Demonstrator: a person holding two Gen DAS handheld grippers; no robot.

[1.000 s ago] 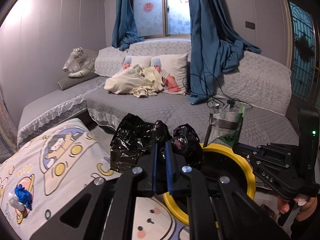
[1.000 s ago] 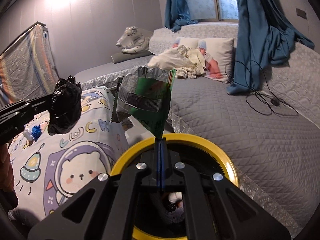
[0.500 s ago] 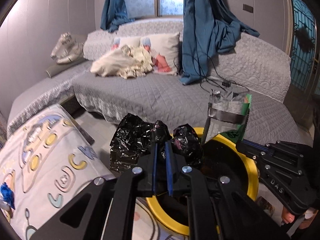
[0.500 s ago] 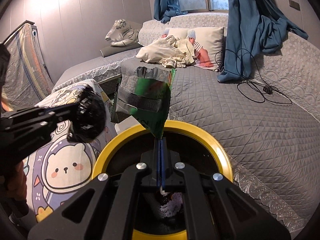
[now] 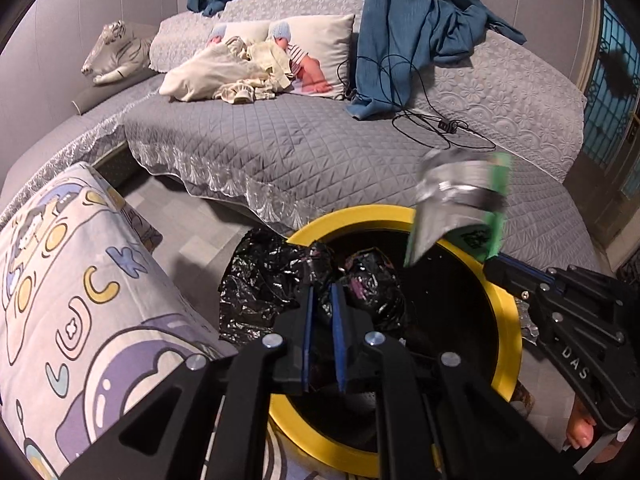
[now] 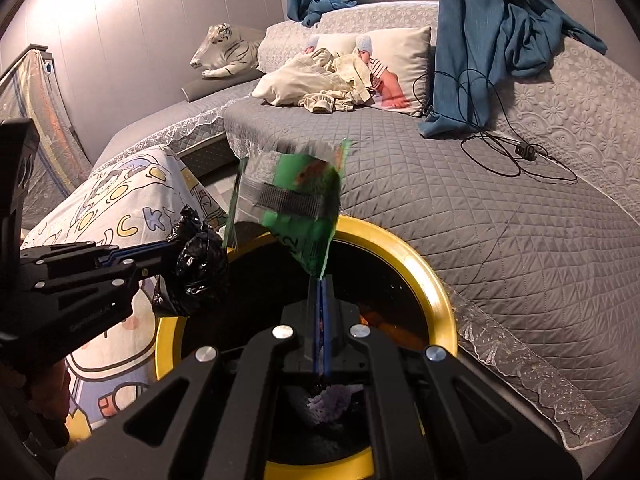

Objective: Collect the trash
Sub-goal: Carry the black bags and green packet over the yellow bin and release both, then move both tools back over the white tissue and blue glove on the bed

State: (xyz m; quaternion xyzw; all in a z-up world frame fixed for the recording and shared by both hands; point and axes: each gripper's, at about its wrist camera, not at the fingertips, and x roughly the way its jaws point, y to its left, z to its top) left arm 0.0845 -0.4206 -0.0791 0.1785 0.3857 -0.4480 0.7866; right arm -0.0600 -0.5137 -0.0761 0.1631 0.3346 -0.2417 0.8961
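A round bin with a yellow rim stands on the floor by the bed. My left gripper is shut on a crumpled black plastic bag that hangs over the bin's left rim. My right gripper is shut on the lower corner of a green and silver snack wrapper, held upright over the bin's mouth. In the left wrist view the right gripper reaches in from the right. Some pale crumpled trash lies inside the bin.
A grey quilted bed runs behind the bin, with pillows, cream clothes, a black cable and a hanging blue curtain. A cartoon-print blanket covers a low surface at the left. A toy tiger lies far back.
Both grippers have dropped toward the bin. The black bag moved from beside the bin to over its rim, and the wrapper has sunk nearer the opening. Both grips are unchanged.
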